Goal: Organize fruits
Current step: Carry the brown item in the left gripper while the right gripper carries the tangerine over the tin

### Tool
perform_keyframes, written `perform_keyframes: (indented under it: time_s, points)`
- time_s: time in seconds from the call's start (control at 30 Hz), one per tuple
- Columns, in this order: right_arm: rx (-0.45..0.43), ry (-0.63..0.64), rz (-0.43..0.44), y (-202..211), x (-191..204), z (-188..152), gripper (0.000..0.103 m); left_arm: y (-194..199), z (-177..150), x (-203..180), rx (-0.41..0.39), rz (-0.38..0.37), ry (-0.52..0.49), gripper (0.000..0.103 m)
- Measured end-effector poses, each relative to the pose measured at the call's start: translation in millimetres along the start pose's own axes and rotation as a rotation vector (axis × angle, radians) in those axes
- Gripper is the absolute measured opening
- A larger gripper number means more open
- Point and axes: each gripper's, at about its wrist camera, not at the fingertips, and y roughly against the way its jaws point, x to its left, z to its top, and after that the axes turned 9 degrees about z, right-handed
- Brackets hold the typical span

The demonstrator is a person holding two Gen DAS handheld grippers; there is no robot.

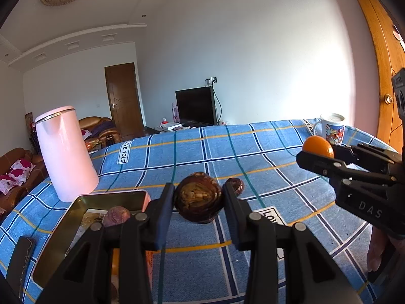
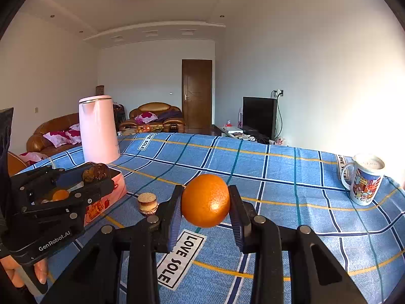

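Left wrist view, left to right. A pink kettle (image 1: 66, 152) stands upright on the blue plaid cloth (image 1: 265, 157) that covers the surface, ahead and to the left of the left hand-held gripper (image 1: 198, 197). Just left of that gripper's left finger sits a pink-sided metal tin (image 1: 60, 238), open at the top; a purplish fruit (image 1: 118, 216) lies in it near the far rim, partly hidden by the finger. The left hand-held gripper is clamped on a dark brown, wrinkled passion fruit (image 1: 198, 197), both pads pressed against its sides, and the fruit is held clear above the cloth. Just beyond the right finger a second small dark fruit (image 1: 236, 185) rests on the cloth. Far right, the right hand-held gripper (image 1: 317, 149) enters from the side with an orange (image 1: 317, 146) between its fingers. A printed mug (image 1: 332, 128) stands upright beyond it near the far edge.

Right wrist view, left to right. The left hand-held gripper (image 2: 97, 173) appears at the left edge, hanging over the tin (image 2: 111, 195) with the brown passion fruit (image 2: 97, 172) at its tips; an orange fruit (image 2: 60, 194) shows inside the tin under it. The kettle (image 2: 97, 129) stands behind. A small brown fruit (image 2: 147, 204) sits on the cloth (image 2: 278, 177) just left of the right gripper's left finger. The right hand-held gripper (image 2: 205, 201) holds the orange (image 2: 205, 201) tight between both pads, above the cloth. The mug (image 2: 364, 181) stands well apart to the right.
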Motion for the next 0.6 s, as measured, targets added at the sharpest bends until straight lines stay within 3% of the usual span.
perform_keyframes:
  time_s: [0.6]
  points:
    - [0.044, 0.098, 0.117, -41.3, 70.3, 39.4, 0.036, -5.9, 4.6, 79.8, 0.022, 0.077, 0.1, 0.04]
